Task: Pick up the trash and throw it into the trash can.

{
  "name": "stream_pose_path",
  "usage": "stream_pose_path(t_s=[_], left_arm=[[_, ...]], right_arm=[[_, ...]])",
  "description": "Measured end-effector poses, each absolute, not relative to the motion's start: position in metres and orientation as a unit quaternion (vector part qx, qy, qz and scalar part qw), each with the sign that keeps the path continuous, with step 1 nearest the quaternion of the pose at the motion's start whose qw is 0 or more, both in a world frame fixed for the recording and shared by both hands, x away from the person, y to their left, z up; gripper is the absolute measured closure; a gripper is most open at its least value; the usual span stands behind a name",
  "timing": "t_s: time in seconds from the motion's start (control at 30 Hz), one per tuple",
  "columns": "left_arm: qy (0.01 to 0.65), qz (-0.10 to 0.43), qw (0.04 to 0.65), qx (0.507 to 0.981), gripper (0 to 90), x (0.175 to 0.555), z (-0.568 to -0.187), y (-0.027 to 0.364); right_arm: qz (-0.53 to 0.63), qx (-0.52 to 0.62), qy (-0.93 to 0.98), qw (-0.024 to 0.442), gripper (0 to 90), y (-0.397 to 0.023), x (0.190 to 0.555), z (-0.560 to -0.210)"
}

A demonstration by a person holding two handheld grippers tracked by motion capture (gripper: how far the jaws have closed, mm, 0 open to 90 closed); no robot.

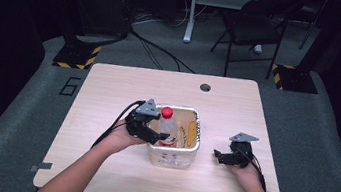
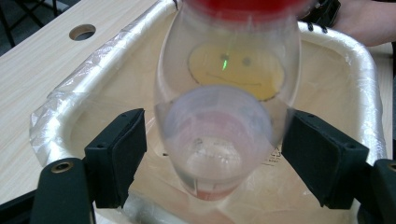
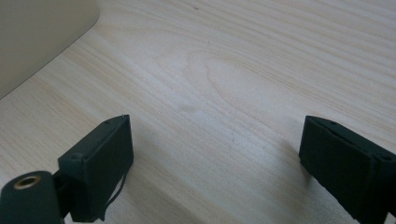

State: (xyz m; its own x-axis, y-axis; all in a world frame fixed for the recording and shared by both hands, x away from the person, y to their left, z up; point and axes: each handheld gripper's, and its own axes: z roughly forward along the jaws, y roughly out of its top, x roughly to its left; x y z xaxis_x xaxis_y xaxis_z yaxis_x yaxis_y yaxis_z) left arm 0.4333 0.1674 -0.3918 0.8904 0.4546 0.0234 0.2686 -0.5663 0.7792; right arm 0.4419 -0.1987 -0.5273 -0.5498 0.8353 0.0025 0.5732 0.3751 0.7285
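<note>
Bottle (image 2: 224,116) standing upright in tub (image 2: 98,70), sitting between left gripper (image 2: 215,154) pads, jaws parted, gap showing beside left pad. Right gripper (image 3: 215,158) resting wide open over table (image 3: 243,70), gripping nothing.

We list a table (image 1: 108,92) with a hole (image 1: 205,87), a black chair (image 1: 257,22), floor cables (image 1: 159,51) and two striped bases (image 1: 77,56).

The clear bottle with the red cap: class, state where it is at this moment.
In the high view the bottle stands in the white tub at mid-table, toward its left side. The left gripper has its jaws either side of it; the right gripper rests apart.
</note>
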Motion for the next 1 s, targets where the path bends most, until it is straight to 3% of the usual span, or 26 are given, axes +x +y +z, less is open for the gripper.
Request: stream_pose_path(t_s=[0.53,1.0], left_arm=[[0.21,0.117,0.423,0.873,22.0,0.429,-0.388,0.178],[0.254,0.147,0.426,0.856,23.1,0.431,-0.384,0.223]], right_arm=[[0.35,0.436,0.808,0.187,9.3,-0.199,0.442,-0.527],[0.35,0.436,0.808,0.187,9.3,-0.199,0.442,-0.527]])
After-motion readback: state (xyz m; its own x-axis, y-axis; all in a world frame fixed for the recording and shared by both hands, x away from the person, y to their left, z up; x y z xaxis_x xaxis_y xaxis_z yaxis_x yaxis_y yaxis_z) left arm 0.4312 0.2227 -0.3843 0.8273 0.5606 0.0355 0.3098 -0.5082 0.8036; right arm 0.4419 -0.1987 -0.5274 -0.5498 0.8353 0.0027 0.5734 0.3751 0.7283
